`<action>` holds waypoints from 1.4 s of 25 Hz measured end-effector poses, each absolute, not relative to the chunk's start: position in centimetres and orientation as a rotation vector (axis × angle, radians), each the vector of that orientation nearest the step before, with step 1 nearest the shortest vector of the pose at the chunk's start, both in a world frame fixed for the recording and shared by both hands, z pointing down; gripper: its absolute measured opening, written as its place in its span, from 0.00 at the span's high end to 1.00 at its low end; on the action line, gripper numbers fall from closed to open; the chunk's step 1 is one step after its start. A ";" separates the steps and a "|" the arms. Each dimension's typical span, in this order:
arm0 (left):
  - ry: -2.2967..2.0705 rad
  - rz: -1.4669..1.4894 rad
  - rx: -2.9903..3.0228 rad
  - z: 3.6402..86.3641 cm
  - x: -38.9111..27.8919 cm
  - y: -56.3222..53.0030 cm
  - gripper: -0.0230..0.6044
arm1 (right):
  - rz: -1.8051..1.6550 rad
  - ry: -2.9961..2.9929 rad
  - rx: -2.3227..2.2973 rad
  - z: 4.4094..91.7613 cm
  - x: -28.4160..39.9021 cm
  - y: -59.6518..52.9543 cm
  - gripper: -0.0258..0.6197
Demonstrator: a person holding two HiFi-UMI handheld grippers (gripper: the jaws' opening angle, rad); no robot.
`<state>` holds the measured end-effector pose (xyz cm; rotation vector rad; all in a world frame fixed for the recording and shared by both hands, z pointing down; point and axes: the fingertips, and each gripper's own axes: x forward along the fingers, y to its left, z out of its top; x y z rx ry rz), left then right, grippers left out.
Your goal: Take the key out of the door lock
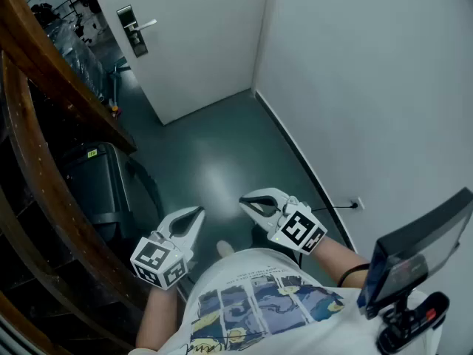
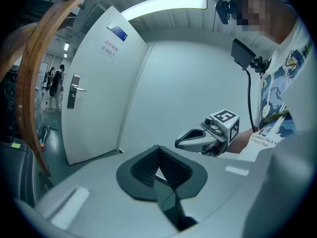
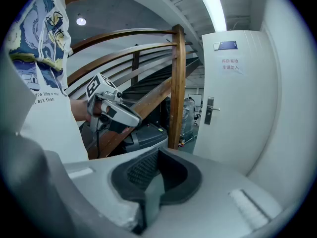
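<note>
Both grippers hang low in front of the person's torso, well short of the door (image 1: pixel 199 43) — a carrying pose, probably because the reach for the lock has not begun. The left gripper (image 1: pixel 196 213) and the right gripper (image 1: pixel 245 201) point towards the door, side by side but apart, each with its jaws pressed together on nothing. The door lock (image 1: pixel 136 34) sits by the door's left edge, under the handle — any key there is too small to make out.
</note>
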<state>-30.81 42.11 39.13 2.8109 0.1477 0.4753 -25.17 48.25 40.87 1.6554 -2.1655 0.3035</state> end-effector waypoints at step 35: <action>-0.157 0.453 2.762 40.6 -26.4 25.4 0.95 | 0.320 -2.277 1.534 42.7 -18.4 31.7 0.93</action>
